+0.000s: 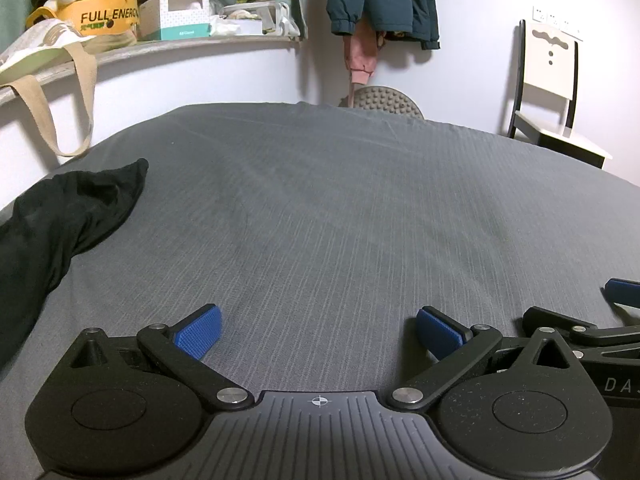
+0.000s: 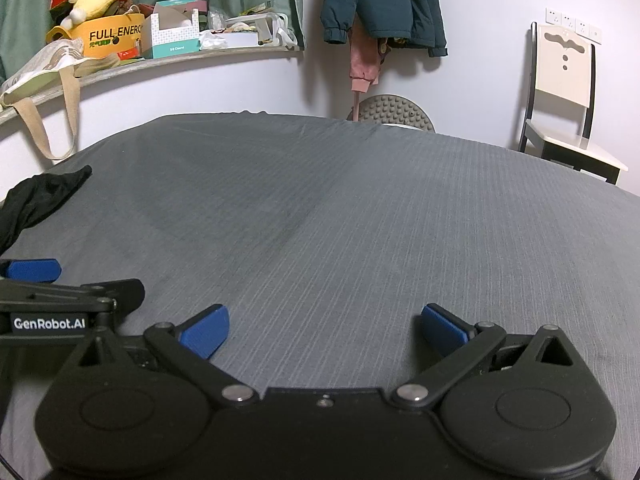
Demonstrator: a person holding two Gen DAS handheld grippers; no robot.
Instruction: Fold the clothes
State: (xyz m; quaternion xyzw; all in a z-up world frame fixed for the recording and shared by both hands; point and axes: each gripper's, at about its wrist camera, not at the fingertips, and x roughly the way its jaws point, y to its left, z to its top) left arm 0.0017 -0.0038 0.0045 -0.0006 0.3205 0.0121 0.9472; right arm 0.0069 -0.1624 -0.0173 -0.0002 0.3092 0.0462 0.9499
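Observation:
A black garment (image 1: pixel 60 216) lies crumpled on the left side of the grey bed sheet (image 1: pixel 340 200); in the right wrist view the same black garment (image 2: pixel 36 200) sits at the far left. My left gripper (image 1: pixel 318 330) hovers low over the bare sheet, open, with nothing between its blue pads. My right gripper (image 2: pixel 325 330) is also open and empty over the grey sheet (image 2: pixel 340 220). The two grippers are side by side: the right one's blue fingertip (image 1: pixel 622 292) shows at the left view's right edge, and the left one's fingertip (image 2: pixel 34 270) shows at the right view's left edge.
A curved shelf (image 1: pixel 180 46) on the wall at the back left holds boxes, a plush toy and a tote bag (image 1: pixel 48 80) hanging down. Jackets (image 1: pixel 380 0) hang on the far wall. A chair (image 1: pixel 552 92) stands at the back right, beside a knobbly grey disc (image 1: pixel 384 98).

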